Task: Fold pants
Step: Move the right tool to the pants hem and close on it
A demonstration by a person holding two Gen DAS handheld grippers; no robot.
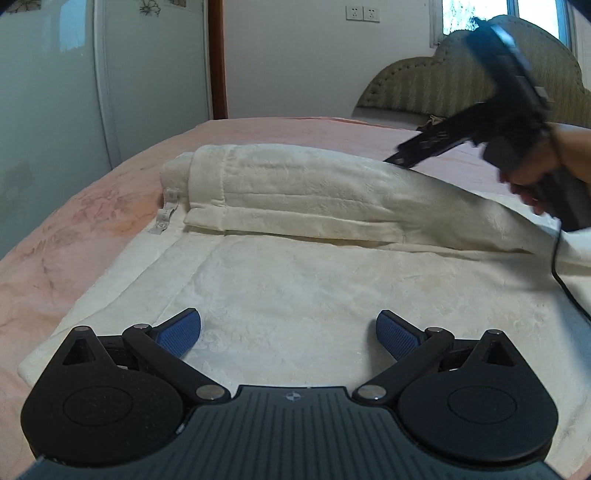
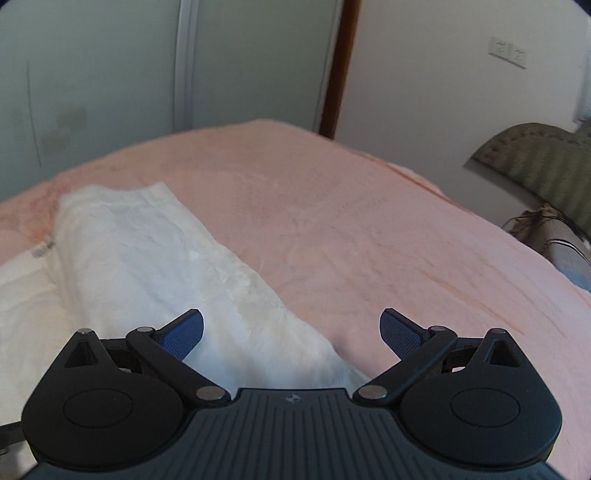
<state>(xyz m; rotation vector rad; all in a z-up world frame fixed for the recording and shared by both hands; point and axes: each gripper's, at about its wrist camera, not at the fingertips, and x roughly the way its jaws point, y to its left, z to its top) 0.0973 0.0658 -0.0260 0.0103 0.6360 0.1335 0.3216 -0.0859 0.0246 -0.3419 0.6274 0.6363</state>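
Observation:
Cream fleece pants lie on a pink bed. One leg lies flat in front of me; the other is folded over into a raised ridge behind it, with a white label at its left end. My left gripper is open and empty just above the flat leg. My right gripper shows in the left wrist view at the ridge's right part, blurred. In the right wrist view the right gripper is open and empty over the edge of the pants.
The pink bed cover spreads wide to the right of the pants. A padded headboard stands at the far right. Wardrobe doors and a white wall with sockets lie beyond the bed. A black cable trails from the right gripper.

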